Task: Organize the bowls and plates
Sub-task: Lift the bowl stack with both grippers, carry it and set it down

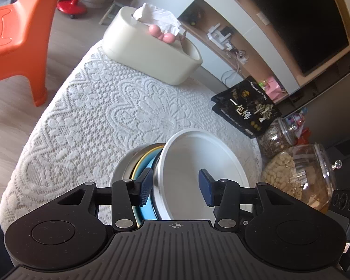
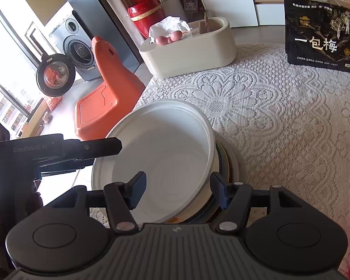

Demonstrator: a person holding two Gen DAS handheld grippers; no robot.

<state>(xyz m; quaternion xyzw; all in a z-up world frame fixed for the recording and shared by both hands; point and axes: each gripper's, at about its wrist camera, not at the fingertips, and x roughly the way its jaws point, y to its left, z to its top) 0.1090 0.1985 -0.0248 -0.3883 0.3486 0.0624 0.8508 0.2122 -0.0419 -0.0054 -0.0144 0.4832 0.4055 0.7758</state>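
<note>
Both grippers, left [image 1: 175,186] and right [image 2: 178,192], straddle the white bowl's [image 1: 198,170] rim half-open, pads apart, tilted on stacked dishes [image 1: 143,163].

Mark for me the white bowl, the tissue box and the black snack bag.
white bowl [image 2: 161,144]: right wrist view, on its inner wall.
tissue box [image 1: 149,56]: left wrist view, on its cream side wall.
black snack bag [image 2: 322,37]: right wrist view, on its printed front.
</note>
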